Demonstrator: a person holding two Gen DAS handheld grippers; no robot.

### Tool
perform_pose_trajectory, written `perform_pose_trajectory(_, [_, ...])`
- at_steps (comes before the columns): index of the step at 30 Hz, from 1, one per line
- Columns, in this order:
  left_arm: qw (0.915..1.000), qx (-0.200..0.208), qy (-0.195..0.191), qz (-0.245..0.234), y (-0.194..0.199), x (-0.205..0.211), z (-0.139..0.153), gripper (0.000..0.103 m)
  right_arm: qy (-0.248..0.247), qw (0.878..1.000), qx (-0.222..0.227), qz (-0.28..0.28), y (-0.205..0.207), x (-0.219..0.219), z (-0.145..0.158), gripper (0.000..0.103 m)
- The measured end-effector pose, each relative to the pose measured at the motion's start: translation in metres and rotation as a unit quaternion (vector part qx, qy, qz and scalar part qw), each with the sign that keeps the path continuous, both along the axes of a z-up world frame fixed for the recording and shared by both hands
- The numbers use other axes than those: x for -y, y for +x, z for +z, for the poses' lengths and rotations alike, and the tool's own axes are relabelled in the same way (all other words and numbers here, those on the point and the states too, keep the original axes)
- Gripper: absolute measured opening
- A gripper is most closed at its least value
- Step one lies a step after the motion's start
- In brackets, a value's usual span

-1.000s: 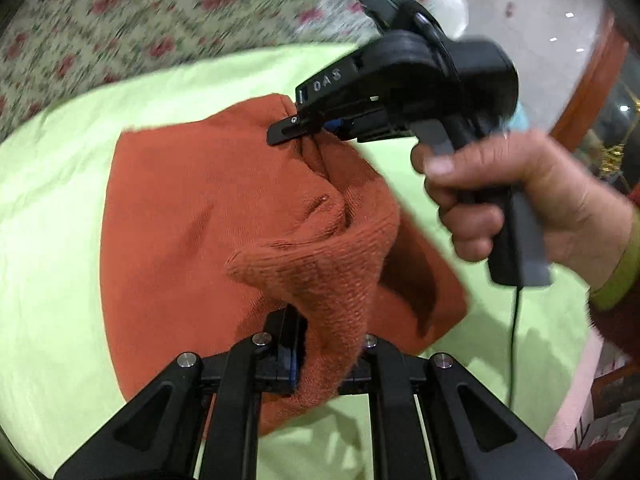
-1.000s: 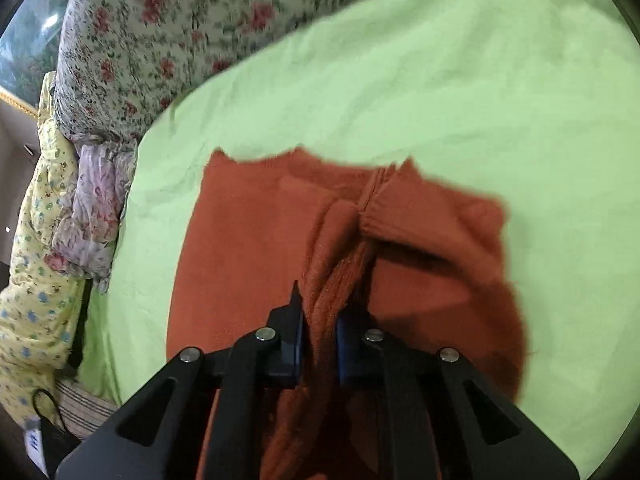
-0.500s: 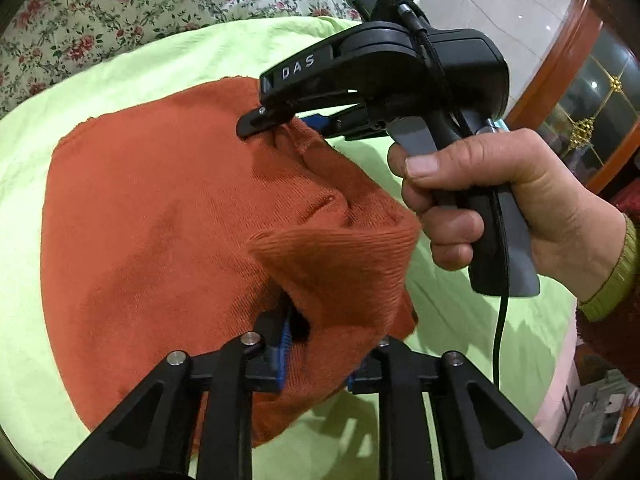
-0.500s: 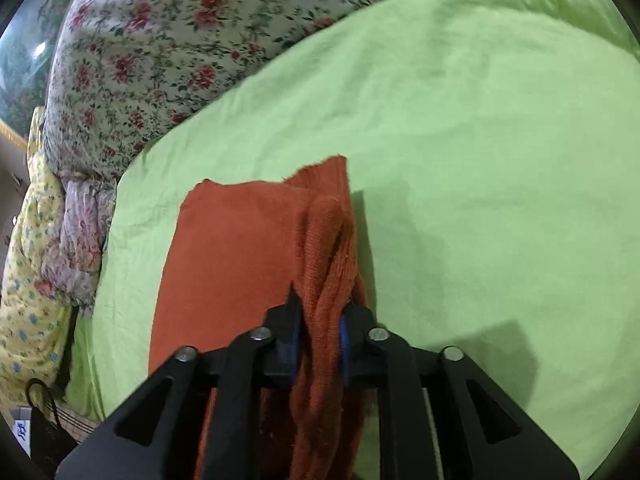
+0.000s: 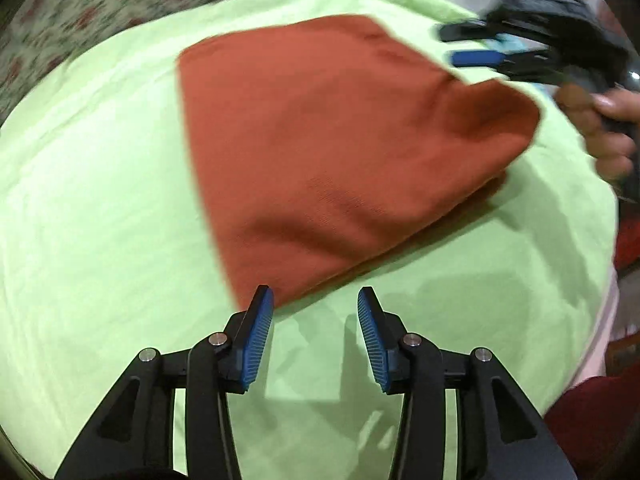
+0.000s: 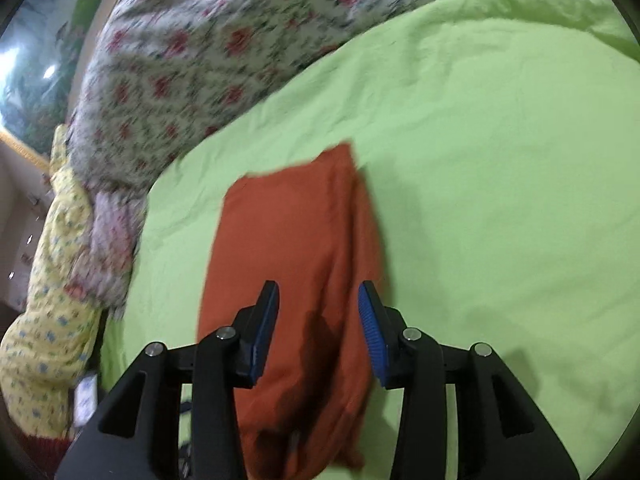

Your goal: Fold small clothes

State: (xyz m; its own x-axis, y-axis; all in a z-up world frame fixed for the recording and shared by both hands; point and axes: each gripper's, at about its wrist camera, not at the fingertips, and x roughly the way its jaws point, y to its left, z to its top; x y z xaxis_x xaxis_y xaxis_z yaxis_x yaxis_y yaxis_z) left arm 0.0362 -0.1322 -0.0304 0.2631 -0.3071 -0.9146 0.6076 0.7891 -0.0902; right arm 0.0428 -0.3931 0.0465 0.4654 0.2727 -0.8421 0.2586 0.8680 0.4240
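My left gripper (image 5: 316, 300) jaws are opening, nothing between them, orange knit garment (image 5: 340, 152) lying on the green sheet (image 5: 100, 200). My right gripper (image 6: 318, 296) is opening too, pads clear of the garment below.

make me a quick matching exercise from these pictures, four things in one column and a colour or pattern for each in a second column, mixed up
Things
1. sweater
2. sheet
3. quilt
4. pads of the left gripper

Colours or patterns
A. blue
B. floral print with red flowers
C. rust orange
D. light green

Pairs: 1-C, 2-D, 3-B, 4-A
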Motion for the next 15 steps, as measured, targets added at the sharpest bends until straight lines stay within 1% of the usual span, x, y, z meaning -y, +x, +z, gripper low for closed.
perform_pose_trajectory(3, [0.9998,0.008,0.001,0.015,0.008,-0.010,-0.007,0.045,-0.004,1.000,-0.023,0.019,-0.011,-0.017,-0.007,0.043])
perform_pose_trajectory(6, [0.9995,0.020,0.018,0.016,0.013,-0.008,-0.018,0.047,-0.020,0.998,-0.059,0.027,-0.014,-0.028,-0.021,0.043])
perform_pose_trajectory(7, [0.9994,0.022,0.020,0.016,0.006,0.000,-0.026,0.047,-0.020,0.997,-0.070,0.028,-0.014,-0.030,-0.025,0.043])
perform_pose_trajectory(9, [0.9993,0.027,0.019,0.019,0.011,0.001,-0.028,0.046,-0.008,0.996,-0.086,0.026,-0.014,-0.031,-0.031,0.043])
perform_pose_trajectory(11, [0.9993,0.025,0.006,0.027,0.015,-0.002,-0.025,0.041,-0.004,0.996,-0.088,0.028,-0.014,-0.033,-0.032,0.043])
perform_pose_trajectory(12, [0.9992,0.016,-0.009,0.035,0.018,-0.006,-0.025,0.033,-0.010,0.995,-0.089,0.032,-0.013,-0.036,-0.032,0.043])
perform_pose_trajectory(14, [0.9983,0.003,-0.026,0.052,0.020,-0.014,-0.024,0.026,-0.018,0.995,-0.089,0.034,-0.013,-0.039,-0.033,0.042])
perform_pose_trajectory(15, [0.9973,-0.005,-0.038,0.062,0.021,-0.020,-0.024,0.020,-0.016,0.995,-0.090,0.034,-0.012,-0.040,-0.034,0.039])
